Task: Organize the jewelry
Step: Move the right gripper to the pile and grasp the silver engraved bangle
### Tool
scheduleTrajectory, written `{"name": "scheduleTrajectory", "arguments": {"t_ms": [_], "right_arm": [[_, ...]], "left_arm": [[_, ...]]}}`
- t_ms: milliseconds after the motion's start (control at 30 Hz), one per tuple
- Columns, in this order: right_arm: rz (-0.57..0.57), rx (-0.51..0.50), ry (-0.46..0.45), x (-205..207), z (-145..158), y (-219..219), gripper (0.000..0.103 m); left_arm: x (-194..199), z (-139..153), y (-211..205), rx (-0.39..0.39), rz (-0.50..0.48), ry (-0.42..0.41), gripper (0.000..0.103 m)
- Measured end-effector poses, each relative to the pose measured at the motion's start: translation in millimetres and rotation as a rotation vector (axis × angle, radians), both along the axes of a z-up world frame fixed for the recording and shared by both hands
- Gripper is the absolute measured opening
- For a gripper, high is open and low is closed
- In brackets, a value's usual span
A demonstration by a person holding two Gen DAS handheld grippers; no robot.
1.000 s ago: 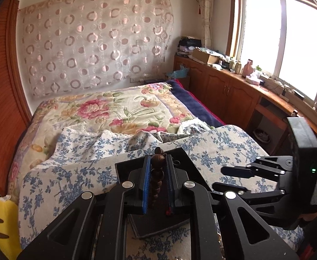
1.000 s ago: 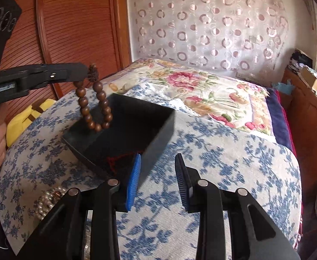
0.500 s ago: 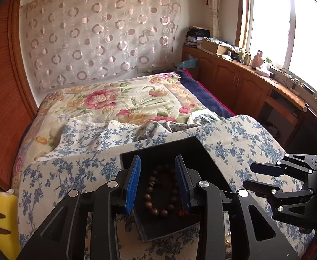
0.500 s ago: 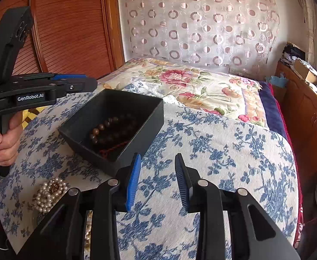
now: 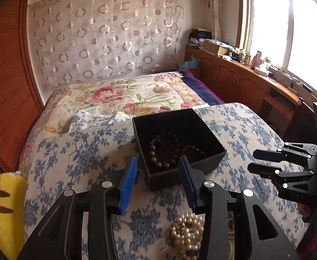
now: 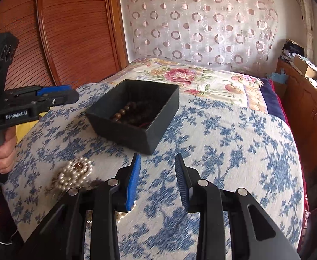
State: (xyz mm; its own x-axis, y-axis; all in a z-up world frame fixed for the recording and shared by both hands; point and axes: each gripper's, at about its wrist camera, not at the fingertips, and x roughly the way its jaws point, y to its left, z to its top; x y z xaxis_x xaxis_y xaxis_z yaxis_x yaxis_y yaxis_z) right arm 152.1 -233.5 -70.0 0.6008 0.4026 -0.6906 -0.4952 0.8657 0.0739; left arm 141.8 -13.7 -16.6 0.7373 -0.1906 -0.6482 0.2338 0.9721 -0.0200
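apparently level, left gripper (image 5: 157, 175) gapes near the box (image 5: 210, 164) — right gripper (image 6: 157, 177) likewise.

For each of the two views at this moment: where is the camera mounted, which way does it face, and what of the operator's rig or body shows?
Left wrist: sits behind the open left gripper, facing up the bed toward the black box, pearl jewelry below; the right gripper enters at right.
Right wrist: sits behind the open right gripper, facing the headboard; the left gripper and the hand holding it show at left.
Shared: black box, wooden bead bracelet inside it, pearl jewelry, blue floral cover.
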Motion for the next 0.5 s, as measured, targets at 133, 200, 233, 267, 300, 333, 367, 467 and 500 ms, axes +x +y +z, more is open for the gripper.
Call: {"name": "scheduleTrajectory", "arguments": {"t_ms": [133,200,233,267,300,333,367,467,500], "right_arm": [[0.011,0.001,0.005,-13.5,-2.5,5.0,0.035],[0.019,-0.009,0.011,-21.0,-6.1,9.2,0.035],[0.021,-0.010,0.013,-23.2,-7.1,10.8,0.035],[0.028,-0.012,0.016,-27.1,-8.9,13.0,0.035],[0.031,-0.015,0.016,-29.4,-10.3,14.5,0.035],[0.031,-0.022,0.016,-32.8,-12.3,16.4,0.035],[0.031,-0.024,0.018,-34.3,-13.5,17.3,0.035],[0.031,-0.029,0.026,-39.7,-16.9,18.7,0.035],[0.032,-0.030,0.028,-41.6,-17.0,18.6,0.038]], "left_arm": [[-17.1,-6.7,4.6,-0.004,0.004,0.013,0.040],[-24.3,-11.3,7.1,-0.006,0.007,0.022,0.040],[-28.1,-13.3,8.3,-0.008,0.009,0.025,0.040],[-32.8,-15.9,9.8,-0.012,0.009,0.030,0.040],[-35.6,-17.6,10.2,-0.012,0.009,0.033,0.040],[-39.5,-19.8,10.6,-0.008,0.009,0.037,0.040],[-41.9,-21.3,10.6,-0.007,0.009,0.039,0.040],[-52.4,-25.3,12.0,-0.006,0.007,0.043,0.040],[-56.0,-26.4,12.2,-0.007,0.007,0.045,0.040]]}}
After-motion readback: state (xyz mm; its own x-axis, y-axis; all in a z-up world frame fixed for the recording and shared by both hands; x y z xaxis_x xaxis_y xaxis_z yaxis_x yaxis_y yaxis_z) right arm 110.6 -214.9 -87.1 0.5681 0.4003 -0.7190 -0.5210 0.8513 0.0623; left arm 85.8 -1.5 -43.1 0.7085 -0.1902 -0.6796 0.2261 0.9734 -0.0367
